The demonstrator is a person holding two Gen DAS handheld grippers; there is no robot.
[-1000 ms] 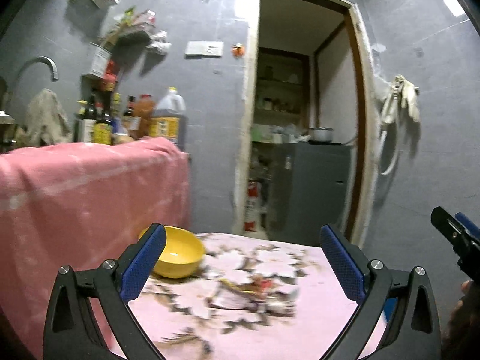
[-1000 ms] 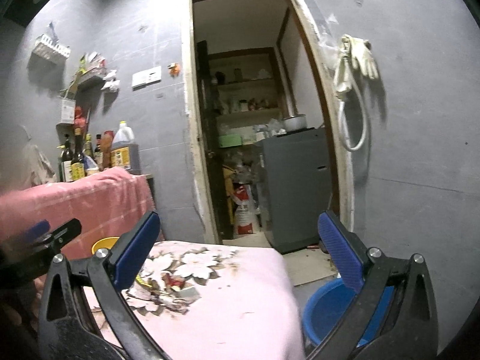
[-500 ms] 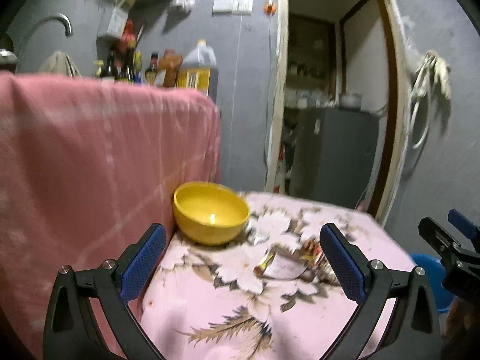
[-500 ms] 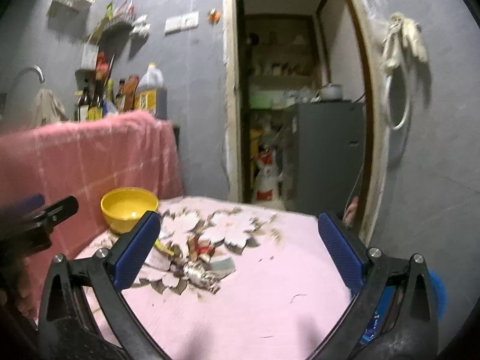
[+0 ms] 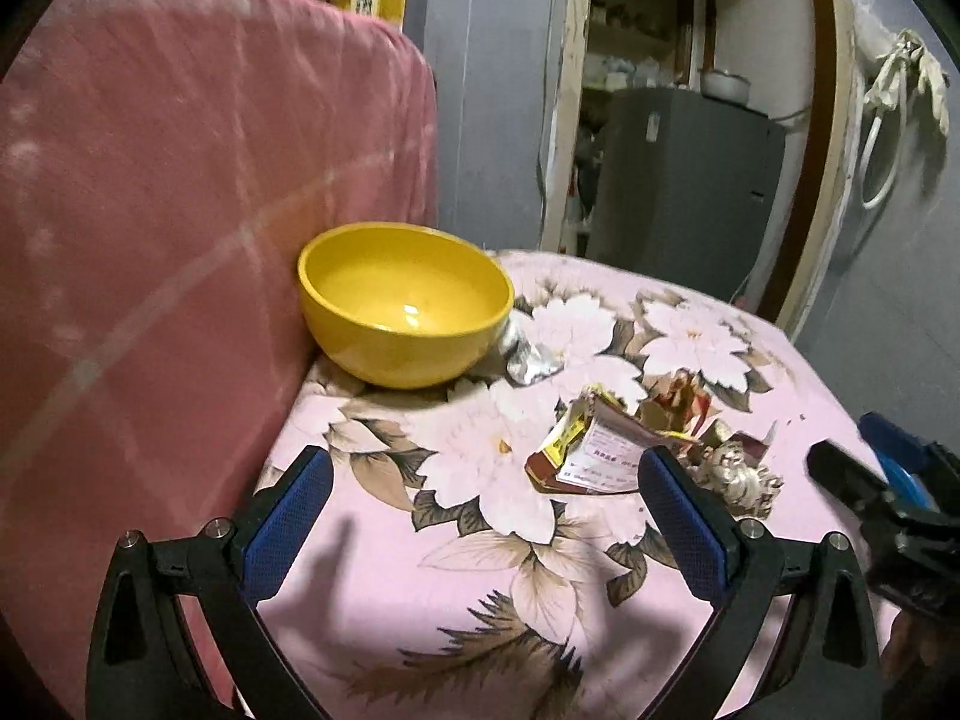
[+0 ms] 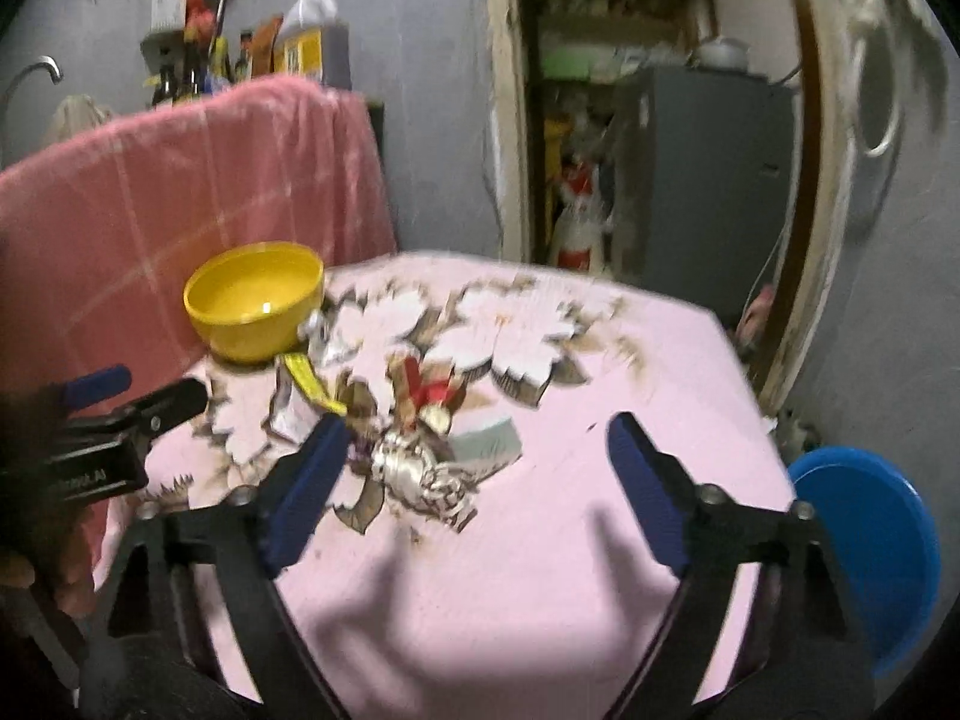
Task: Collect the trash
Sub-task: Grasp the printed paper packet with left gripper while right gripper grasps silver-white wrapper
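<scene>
A heap of crumpled wrappers (image 5: 636,450) (image 6: 414,426) lies mid-table on the pink flowered cloth (image 5: 480,588) (image 6: 540,570): a red-and-white packet, gold and red foil, a silvery ball. One silver scrap (image 5: 531,360) rests against the yellow bowl (image 5: 402,312) (image 6: 255,300). My left gripper (image 5: 486,516) hovers open over the cloth, its right finger close to the packet. My right gripper (image 6: 474,486) is open above the silvery ball; nothing is held by either.
A blue bin (image 6: 870,546) stands on the floor right of the table. A pink checked cloth (image 5: 180,210) drapes a tall surface on the left, with bottles (image 6: 252,48) behind. An open doorway (image 5: 690,120) with a grey cabinet lies beyond.
Both grippers have tilted down and moved in over the table. The bowl and wrappers now appear larger and nearer. Both stay open.
</scene>
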